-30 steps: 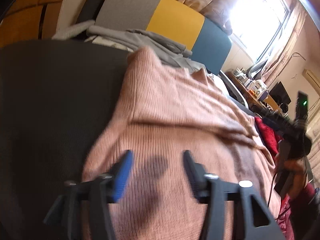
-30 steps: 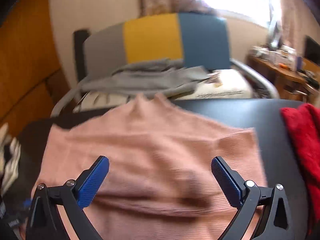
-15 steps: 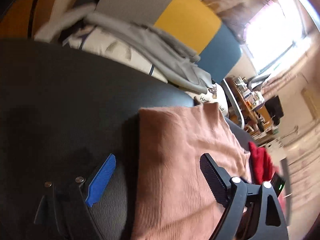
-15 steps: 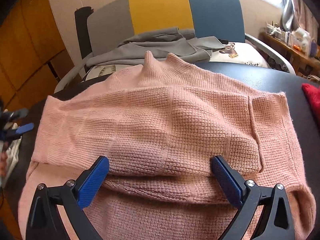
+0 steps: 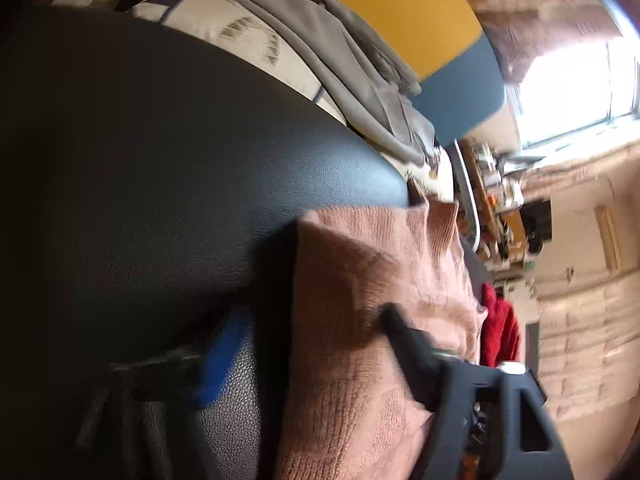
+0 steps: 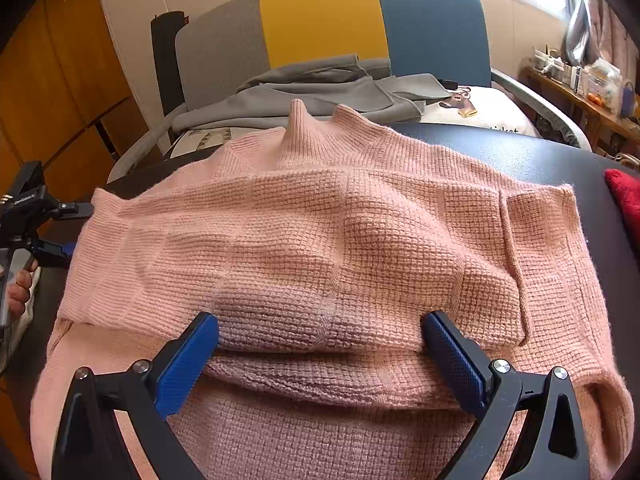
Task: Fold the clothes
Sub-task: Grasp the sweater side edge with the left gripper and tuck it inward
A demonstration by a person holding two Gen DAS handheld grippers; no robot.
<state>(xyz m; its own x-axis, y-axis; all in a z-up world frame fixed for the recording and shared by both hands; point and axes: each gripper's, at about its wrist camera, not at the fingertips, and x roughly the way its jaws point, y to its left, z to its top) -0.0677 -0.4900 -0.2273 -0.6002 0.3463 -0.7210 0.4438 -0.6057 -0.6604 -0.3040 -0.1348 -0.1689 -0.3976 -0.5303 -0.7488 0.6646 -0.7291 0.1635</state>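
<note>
pink sweater (image 6: 340, 240) on black table (image 6: 540, 160), chair (image 6: 320, 20) behind; right gripper (image 6: 320, 356) wide, left gripper (image 5: 308, 340) closing.

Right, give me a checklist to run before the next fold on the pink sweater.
1. Pink sweater lies on the dark table: ok.
2. Left tool at the sweater's side edge, jaws closing with the edge between them: ok.
3. Left pads firmly pinching the knit: cannot tell, the view is blurred.
4. Right tool open, over the folded sleeve band: ok.
5. Collar flat: not ok, it pokes up.
6. Red cloth clear of the sweater: ok.
</note>
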